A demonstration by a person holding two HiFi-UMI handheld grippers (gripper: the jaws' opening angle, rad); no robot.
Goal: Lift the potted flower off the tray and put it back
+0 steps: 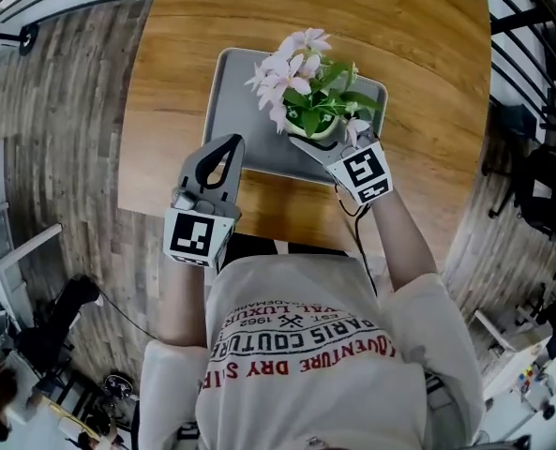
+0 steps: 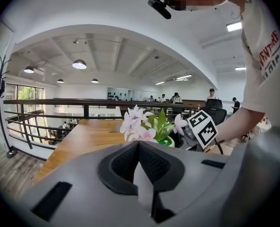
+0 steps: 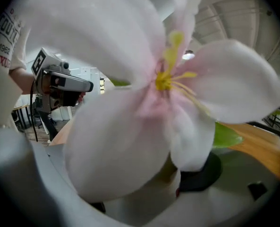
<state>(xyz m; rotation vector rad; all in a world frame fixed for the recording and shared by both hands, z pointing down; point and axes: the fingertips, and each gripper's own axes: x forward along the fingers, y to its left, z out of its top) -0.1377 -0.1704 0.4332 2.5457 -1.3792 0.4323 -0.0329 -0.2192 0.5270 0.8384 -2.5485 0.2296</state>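
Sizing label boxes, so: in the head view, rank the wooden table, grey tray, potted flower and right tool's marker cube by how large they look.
1. wooden table
2. grey tray
3. potted flower, its blooms nearer the camera, so flattered
4. marker cube on the right tool, smallest despite being nearest

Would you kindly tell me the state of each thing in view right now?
Left tool: shut, empty.
Right tool: at the pot; petals cover its own view, so grip cannot be told.
Potted flower: upright, in bloom, over the tray's right part.
Tray: flat on the table.
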